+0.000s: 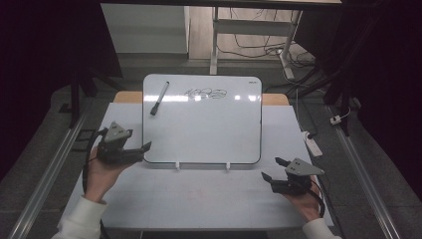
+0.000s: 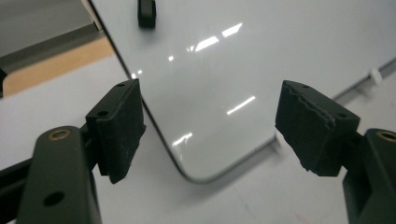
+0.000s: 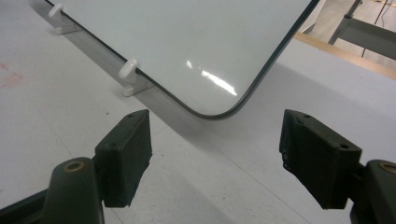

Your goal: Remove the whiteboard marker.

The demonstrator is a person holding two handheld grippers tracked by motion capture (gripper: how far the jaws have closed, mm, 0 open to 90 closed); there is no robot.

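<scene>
A: From the high view, where does the white rectangular glossy whiteboard [image 1: 201, 119] sit, and why like that?

B: On the pale grey bench [image 1: 199, 194], propped on two small white clips [image 1: 177, 166] at its near edge, I judge so that it leans for writing. A black marker pen [image 1: 159, 98] lies on its far left part, left of a scribble [image 1: 205, 93].

A: And the tongs?

B: The left tongs [image 1: 142, 149] are just beside the board's near left corner, the right tongs [image 1: 272, 169] apart from its near right corner, both gaping.

A: The left gripper view?

B: The left tongs [image 2: 208, 123] stand wide with nothing between them, aimed at the board's rounded corner [image 2: 196, 175]; the marker's end [image 2: 146, 13] is far up, probably the goal, though it is cut off.

A: The right gripper view?

B: The right tongs [image 3: 217, 144] stand wide and bare, facing the other corner [image 3: 219, 112], seemingly waiting.
</scene>
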